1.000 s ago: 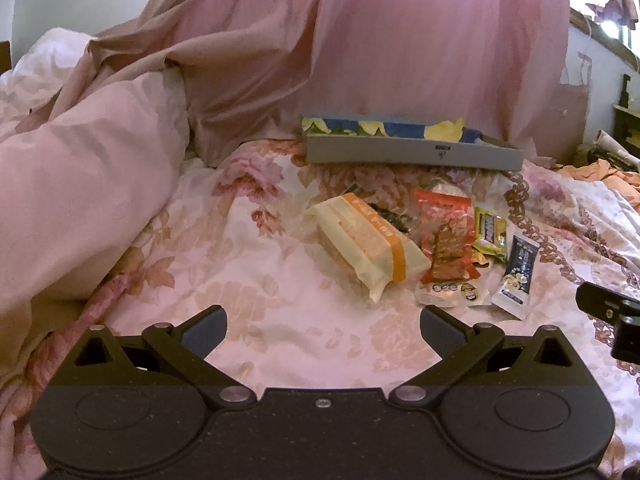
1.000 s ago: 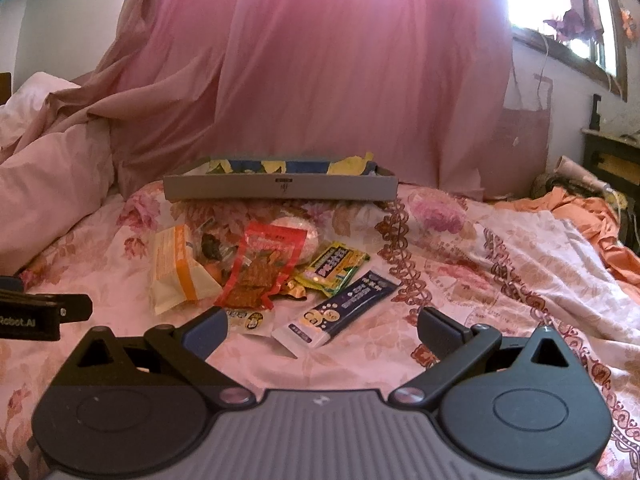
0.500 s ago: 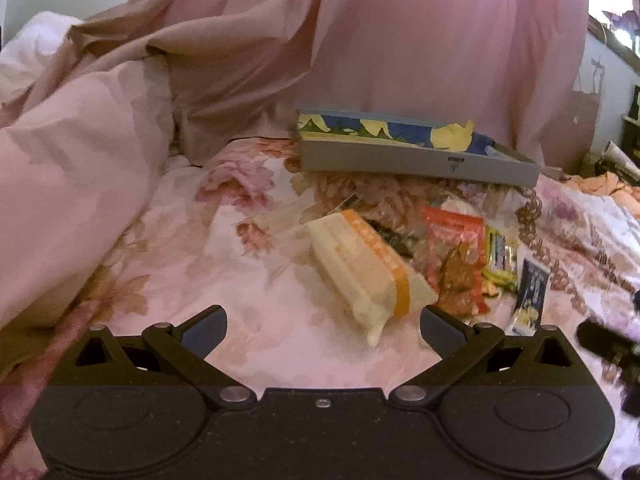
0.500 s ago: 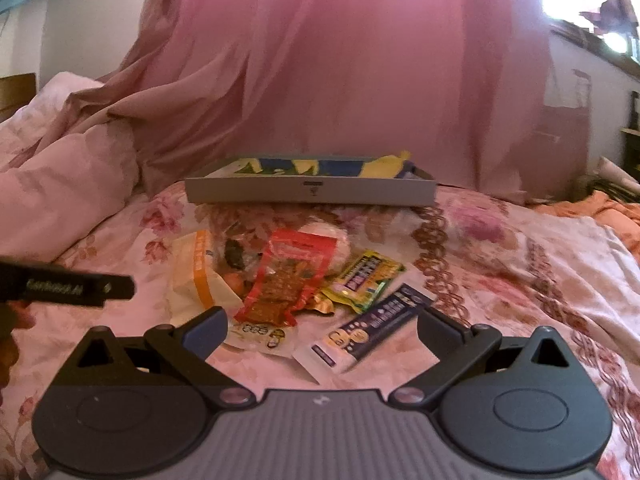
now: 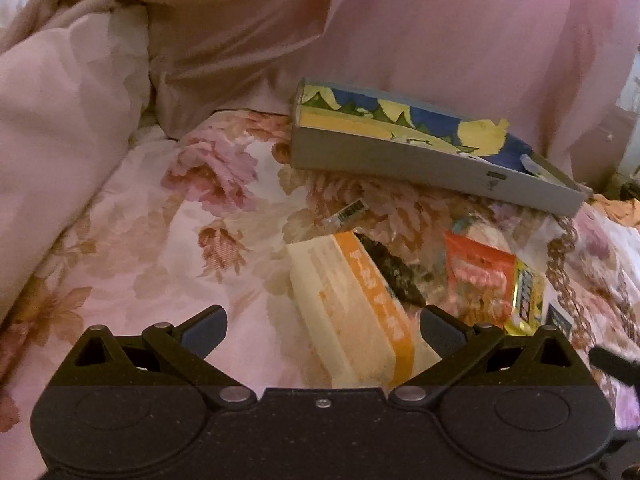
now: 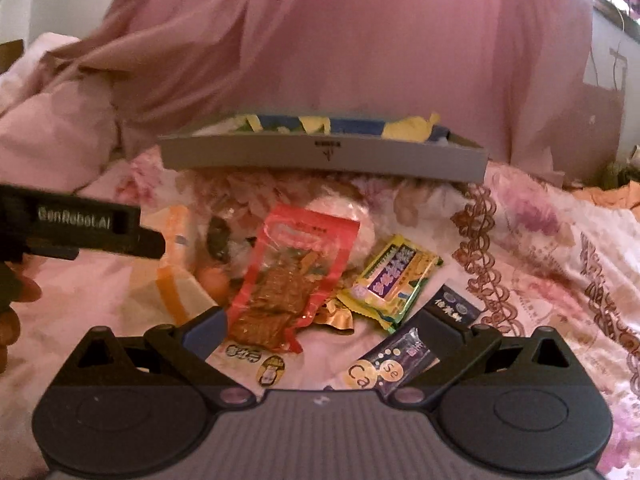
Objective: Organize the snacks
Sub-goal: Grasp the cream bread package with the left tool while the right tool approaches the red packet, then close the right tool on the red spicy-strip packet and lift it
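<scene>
both my tongs are spread wide with nothing in them. the left gripper is low over the bedspread, with the near end of the cream and orange packet lying between its fingers, though i can't tell if either finger touches it. the right gripper hangs over the near edge of the pile, with the bottom of the red jerky pouch just inside its left finger and the dark blue stick pack running under its right finger.

outward from there, the rest of the snacks sit in one loose heap: a yellow and purple candy wrapper beside the red pouch, a small gold wrapper under it, something dark and crinkly behind the cream packet, and a whitish clear bag at the back. some overlap each other.

past the heap is the grey box, with blue and yellow stuff inside. i'm guessing that's where they go, and i can't see any of the loose snacks in it.

so progress-wise, basically nothing done yet. every snack is out on the bed, nothing is picked up, and i reckon the cream packet goes first.
</scene>
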`<state>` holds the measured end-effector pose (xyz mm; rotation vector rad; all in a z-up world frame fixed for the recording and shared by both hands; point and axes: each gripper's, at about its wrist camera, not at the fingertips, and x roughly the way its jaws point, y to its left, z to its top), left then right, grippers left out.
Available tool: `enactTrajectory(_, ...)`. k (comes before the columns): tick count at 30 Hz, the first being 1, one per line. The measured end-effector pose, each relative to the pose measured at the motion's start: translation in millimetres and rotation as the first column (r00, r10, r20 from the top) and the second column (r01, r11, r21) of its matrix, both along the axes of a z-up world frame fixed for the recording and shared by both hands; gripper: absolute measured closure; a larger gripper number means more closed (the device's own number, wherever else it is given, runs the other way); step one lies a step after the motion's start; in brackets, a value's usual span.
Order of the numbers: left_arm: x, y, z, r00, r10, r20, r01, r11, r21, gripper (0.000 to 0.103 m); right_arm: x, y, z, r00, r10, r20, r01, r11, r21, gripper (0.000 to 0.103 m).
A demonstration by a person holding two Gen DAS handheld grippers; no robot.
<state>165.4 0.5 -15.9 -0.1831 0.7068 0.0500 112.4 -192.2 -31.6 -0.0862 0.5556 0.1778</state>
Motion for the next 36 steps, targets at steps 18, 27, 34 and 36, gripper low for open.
enactTrajectory(18,36,7,-20,0.995,-0.001,-0.102,-0.007,0.997,-0.076,0.014,45,24,-26,0.997,-0.026,-0.069,0.023,0.998,-0.054,0.000)
enactTrajectory(27,40,9,-26,0.989,-0.071,-0.127,0.048,0.983,-0.176,0.033,58,30,-31,0.997,-0.007,-0.077,0.005,1.000,-0.027,0.009)
enactTrajectory(34,32,16,-26,0.988,-0.086,-0.125,0.057,0.974,-0.221,0.043,46,28,-32,0.995,0.029,-0.092,-0.027,0.999,0.021,0.025)
enactTrajectory(36,26,17,-26,0.987,-0.099,-0.124,0.069,0.972,-0.225,0.045,42,28,-31,0.995,0.033,-0.092,-0.032,0.999,0.014,0.031)
